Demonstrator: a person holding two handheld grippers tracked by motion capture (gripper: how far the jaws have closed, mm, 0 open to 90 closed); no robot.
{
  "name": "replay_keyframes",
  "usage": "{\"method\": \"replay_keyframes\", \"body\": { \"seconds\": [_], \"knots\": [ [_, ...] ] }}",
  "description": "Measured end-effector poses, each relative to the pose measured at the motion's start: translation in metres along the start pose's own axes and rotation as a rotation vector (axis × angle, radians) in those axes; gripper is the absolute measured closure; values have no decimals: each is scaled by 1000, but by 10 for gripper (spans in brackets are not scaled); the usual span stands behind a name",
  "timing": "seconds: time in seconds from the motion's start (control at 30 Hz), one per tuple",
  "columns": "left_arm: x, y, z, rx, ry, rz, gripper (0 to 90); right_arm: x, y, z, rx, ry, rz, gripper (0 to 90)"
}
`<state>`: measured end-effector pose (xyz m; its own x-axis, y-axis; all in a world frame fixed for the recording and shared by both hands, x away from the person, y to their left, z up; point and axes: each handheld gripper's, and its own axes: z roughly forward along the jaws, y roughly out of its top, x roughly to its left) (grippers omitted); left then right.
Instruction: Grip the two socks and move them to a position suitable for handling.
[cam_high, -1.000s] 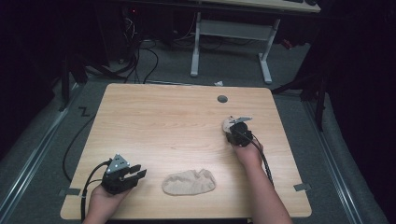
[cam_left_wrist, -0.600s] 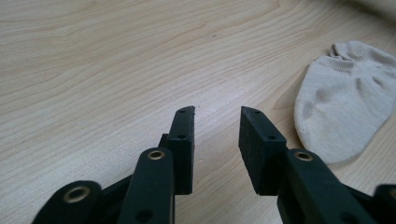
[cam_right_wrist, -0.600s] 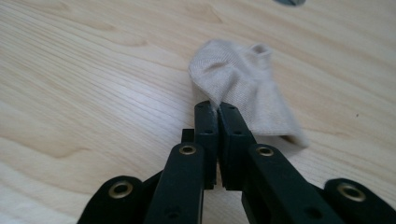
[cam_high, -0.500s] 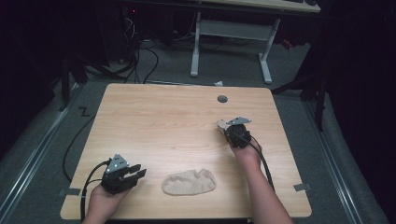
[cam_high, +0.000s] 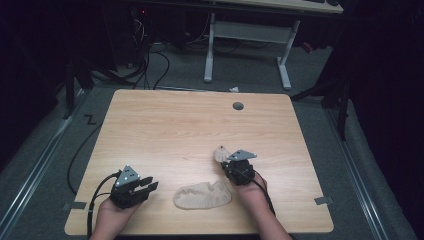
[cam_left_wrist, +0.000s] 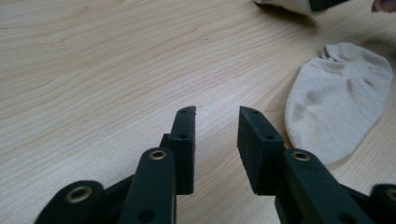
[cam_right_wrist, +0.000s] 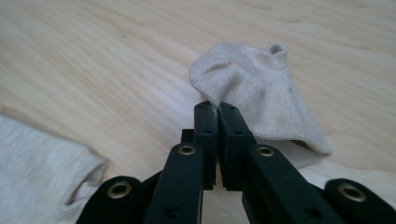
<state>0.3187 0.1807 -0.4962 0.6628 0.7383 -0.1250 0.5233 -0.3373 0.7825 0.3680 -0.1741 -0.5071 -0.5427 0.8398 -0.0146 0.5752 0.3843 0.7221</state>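
My right gripper (cam_right_wrist: 217, 108) is clamped on the edge of a beige sock (cam_right_wrist: 254, 88), which hangs bunched just above the table (cam_high: 175, 125), right of center. My left gripper (cam_left_wrist: 216, 116) sits near the front left corner, its jaws apart with bare wood between them. A second sock (cam_high: 202, 195) lies flat near the front edge, between my two hands, close beside the left jaws.

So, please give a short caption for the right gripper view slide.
Right gripper shut on a beige sock above the wooden table.
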Motion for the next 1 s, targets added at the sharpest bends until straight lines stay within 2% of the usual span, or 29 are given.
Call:
{"method": "replay_keyframes", "body": {
  "seconds": [0.13, 0.2, 0.37, 0.5, 0.6, 0.7, 0.77, 0.8, 0.87, 1.0],
  "knots": [
    [0, 0, 0, 0, 0, 0, 678, 10, -2, 7, 15, 23, -18, 859],
    [0, 0, 0, 2, -1, 0, 678, 11, -2, 9, 22, 36, -19, 820],
    [0, 0, 1, 4, -1, -1, 678, 18, 3, -3, -21, 50, -49, 693],
    [-1, 0, 3, 6, -5, 5, 678, 25, 16, -6, -51, 24, -97, 556],
    [-1, 0, 3, 9, -6, 9, 678, 27, 23, 7, -17, 8, -129, 532],
    [-1, 0, 3, 10, -7, 10, 678, 26, 25, 28, 53, -19, -161, 554],
    [0, -1, 2, 7, -5, 6, 678, 25, 25, 34, 68, -42, -163, 687],
    [0, -1, 1, 7, -6, 6, 678, 23, 25, 34, 69, -38, -153, 773],
    [1, -1, 1, 4, -5, 4, 678, 22, 26, 31, 49, -34, -146, 823],
    [1, 0, 2, 6, -7, 1, 678, 23, 31, 18, 22, -32, -140, 837]
  ]
}}
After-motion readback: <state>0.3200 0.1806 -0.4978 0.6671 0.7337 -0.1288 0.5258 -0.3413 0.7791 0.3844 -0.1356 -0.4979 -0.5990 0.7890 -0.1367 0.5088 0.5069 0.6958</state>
